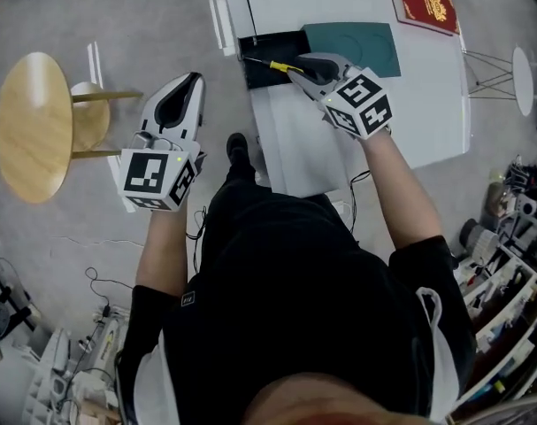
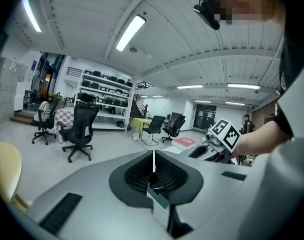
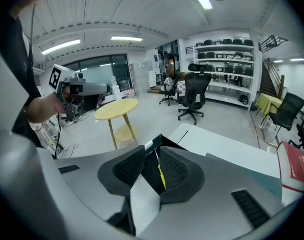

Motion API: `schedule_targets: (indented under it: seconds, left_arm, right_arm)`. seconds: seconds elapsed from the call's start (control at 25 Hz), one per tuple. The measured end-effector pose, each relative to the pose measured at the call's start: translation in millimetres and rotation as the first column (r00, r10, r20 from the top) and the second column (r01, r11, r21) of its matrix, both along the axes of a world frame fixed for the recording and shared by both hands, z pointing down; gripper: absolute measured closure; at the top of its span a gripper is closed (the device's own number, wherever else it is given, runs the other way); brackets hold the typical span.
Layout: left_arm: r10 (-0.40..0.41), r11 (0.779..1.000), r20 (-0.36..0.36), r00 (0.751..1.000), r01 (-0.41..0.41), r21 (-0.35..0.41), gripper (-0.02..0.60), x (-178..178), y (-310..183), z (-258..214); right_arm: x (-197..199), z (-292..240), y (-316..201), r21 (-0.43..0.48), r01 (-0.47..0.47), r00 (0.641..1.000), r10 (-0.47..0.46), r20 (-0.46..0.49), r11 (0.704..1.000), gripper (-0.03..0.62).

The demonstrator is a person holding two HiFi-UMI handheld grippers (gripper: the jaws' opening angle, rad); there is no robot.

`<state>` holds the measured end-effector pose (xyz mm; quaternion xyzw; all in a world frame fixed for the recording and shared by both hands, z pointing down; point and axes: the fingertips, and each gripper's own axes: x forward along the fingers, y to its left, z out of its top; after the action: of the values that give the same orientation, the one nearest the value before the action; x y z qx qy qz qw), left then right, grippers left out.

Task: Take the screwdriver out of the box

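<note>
1. Holding the right hand-held gripper (image 1: 296,71) over the white surface (image 1: 410,104), you pointed it down into the open black box (image 1: 272,44) at the surface's left end.
2. Your right hand-held gripper's (image 3: 152,156) jaws stood apart. In the right gripper view the screwdriver (image 3: 162,176) showed in the gap between them, its yellow handle close against the right-hand jaw. The jaws did not look pressed onto it.
3. In the head view the screwdriver (image 1: 272,64) lay over the dark inside of the box. Its yellow handle was just at your jaw tips and its thin metal shaft pointed away to the left. It was not out of the box yet.
4. A flat teal sheet (image 1: 356,47) lay just to the right of the box, partly under your right hand-held gripper. A red book (image 1: 425,3) sat at the far right corner of the surface, well apart from the box.
5. Your left hand-held gripper (image 1: 194,78) hung over the grey floor (image 1: 144,25), off the left side of the surface, beside a round wooden side table (image 1: 31,127).
6. In the left gripper view your left hand-held gripper's (image 2: 154,156) jaws were together, with only a thin seam between them and nothing in it.
7. Your two hand-held grippers were well apart from each other, and the left one touched none of the things on the surface.
</note>
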<state>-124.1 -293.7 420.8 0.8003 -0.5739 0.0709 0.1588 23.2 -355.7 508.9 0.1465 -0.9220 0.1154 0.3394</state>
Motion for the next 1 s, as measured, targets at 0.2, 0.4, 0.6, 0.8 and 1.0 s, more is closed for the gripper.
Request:
schedule_targets:
  seconds: [0.2,0.4,0.6,0.8,1.0]
  left_arm:
    - [-0.045,0.999,-0.025,0.999,0.045,-0.016,0.555,-8,2,13]
    - [-0.079,0.997,-0.051,0.996,0.077,-0.025,0.555,-22,7,27]
    - [-0.122,0.992,-0.067,0.990,0.120,-0.029,0.555,-45,9,37]
    - [-0.155,0.988,-0.085,0.984,0.152,-0.032,0.555,-60,19,42]
    - [-0.159,0.987,-0.104,0.982,0.155,-0.044,0.555,-64,24,48]
  right_arm:
    - [-12,31,-2,-0.022,0.104,0.983,-0.106,-0.150,0.994,0.474]
    - [-26,57,3,-0.030,0.194,0.941,-0.194,-0.275,0.981,0.467]
    - [-38,78,-2,-0.047,0.251,0.898,-0.251,-0.361,0.967,0.457]
    - [-41,96,-4,-0.052,0.310,0.830,-0.297,-0.472,0.949,0.443]
    - [-39,114,-5,-0.106,0.312,0.781,-0.318,-0.538,0.944,0.424]
